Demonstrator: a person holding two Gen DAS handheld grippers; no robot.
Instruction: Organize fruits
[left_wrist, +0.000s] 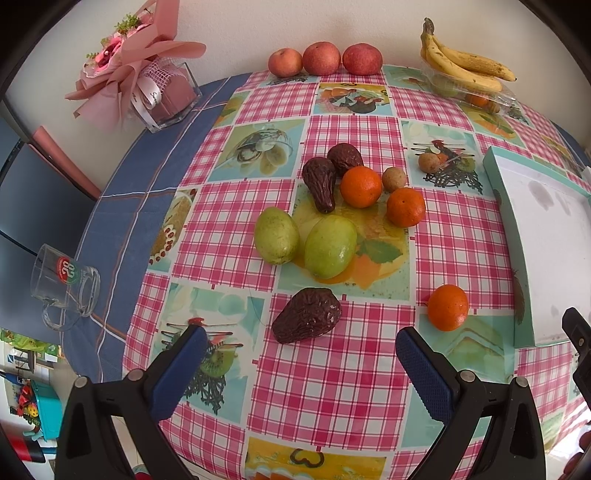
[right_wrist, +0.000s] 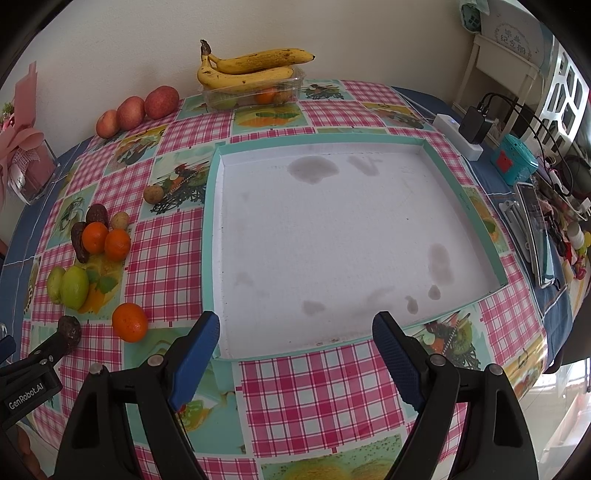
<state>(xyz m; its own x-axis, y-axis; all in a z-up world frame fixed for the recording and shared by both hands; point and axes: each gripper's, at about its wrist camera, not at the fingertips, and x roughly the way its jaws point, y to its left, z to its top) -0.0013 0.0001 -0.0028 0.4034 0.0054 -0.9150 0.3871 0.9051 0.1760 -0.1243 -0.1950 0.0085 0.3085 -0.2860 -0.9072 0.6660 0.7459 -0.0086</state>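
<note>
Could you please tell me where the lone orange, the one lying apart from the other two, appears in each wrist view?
Left wrist view: the lone orange lies lower right, just left of the shallow white tray.
Right wrist view: it lies lower left, left of that tray.
Shared landmark: the bananas by the wall.

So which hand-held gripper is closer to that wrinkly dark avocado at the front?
Left. The left hand-held gripper is open right before the avocado; the right hand-held gripper, also open, faces the white tray.
</note>
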